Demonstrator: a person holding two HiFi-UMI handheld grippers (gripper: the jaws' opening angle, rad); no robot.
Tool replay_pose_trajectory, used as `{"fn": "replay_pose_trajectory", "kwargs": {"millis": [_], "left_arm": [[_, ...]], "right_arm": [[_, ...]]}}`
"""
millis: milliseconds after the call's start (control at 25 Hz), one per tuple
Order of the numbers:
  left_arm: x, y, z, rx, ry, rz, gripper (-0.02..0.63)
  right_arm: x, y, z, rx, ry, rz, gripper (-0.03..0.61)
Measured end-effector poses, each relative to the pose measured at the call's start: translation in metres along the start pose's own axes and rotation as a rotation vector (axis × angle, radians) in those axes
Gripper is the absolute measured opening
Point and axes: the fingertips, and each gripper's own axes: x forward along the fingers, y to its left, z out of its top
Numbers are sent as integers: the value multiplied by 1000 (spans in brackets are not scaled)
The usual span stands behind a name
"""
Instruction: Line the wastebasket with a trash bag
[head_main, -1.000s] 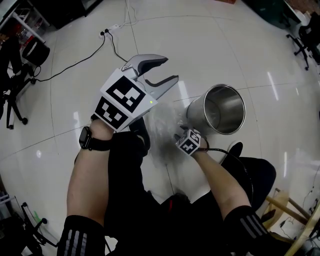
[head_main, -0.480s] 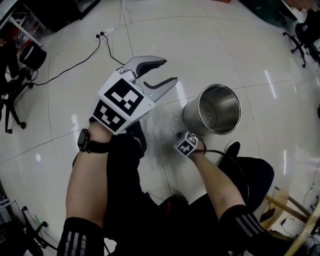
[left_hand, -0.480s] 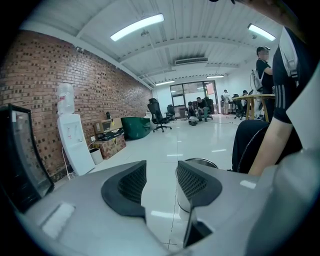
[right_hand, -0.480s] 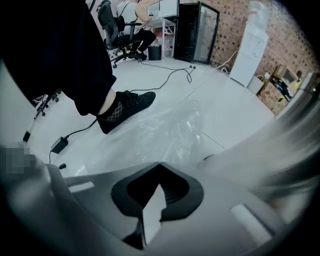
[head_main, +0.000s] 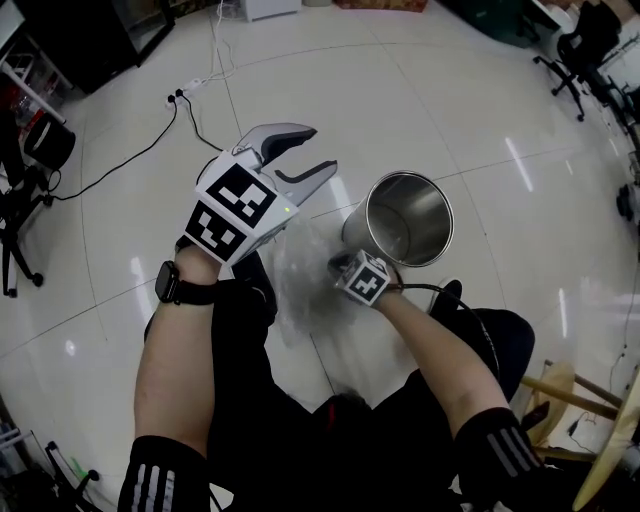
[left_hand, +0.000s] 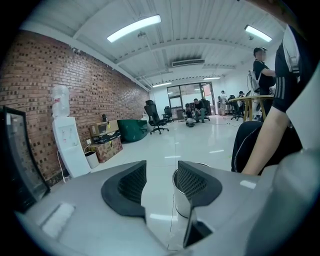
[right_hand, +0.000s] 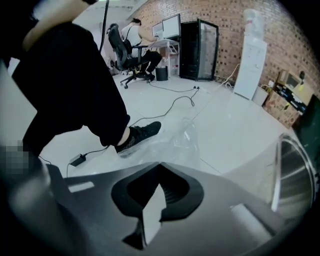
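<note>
Landmark for this entry: the wastebasket (head_main: 395, 205), a bare steel cylinder standing upright on the white tiled floor (head_main: 450, 100), its mouth open to the head camera.

The trash bag (head_main: 298, 270) is outside the wastebasket. It lies as a crumpled heap of clear film on the floor, just left of the wastebasket's base. We see none of it over the rim.

The right gripper (right_hand: 159, 180) sits low, just beside the wastebasket on its near left and at the edge of the film. We read its jaws as closed together. In the right gripper view a thin pale strip of the clear film shows pinched between the pads. The rest of the bag rises in a loose peak ahead of the jaws, and the wastebasket's steel wall fills that view's right edge.

The left gripper (head_main: 315, 150) is held higher, to the left of the wastebasket and apart from it. Its jaws stand part-way apart and its pads touch nothing. In the left gripper view we see only floor and the wastebasket's side through the gap.

A black shoe (right_hand: 137, 136) rests on the floor at the bag's far edge from the wastebasket. A dark cable (head_main: 190, 120) runs across the tiles well to the wastebasket's left.
</note>
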Motion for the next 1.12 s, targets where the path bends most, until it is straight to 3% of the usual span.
{"fn": "replay_pose_trajectory", "kwargs": {"millis": [200,520,840,1120], "left_arm": [[7,-6,4,-1,6,-1,190],[15,-5,9,6,7,8,190],[22,-4,18,-4,-11,23,190],[46,-14,25,8,10,8,190]], "right_arm": [[-60,-15,44,130,-171,51,6],[-149,-39,91,63,-320,-32,6],[-251,-96,93,83,-449,-203,6],[-309,-149,53,180,-505,-338,6]]}}
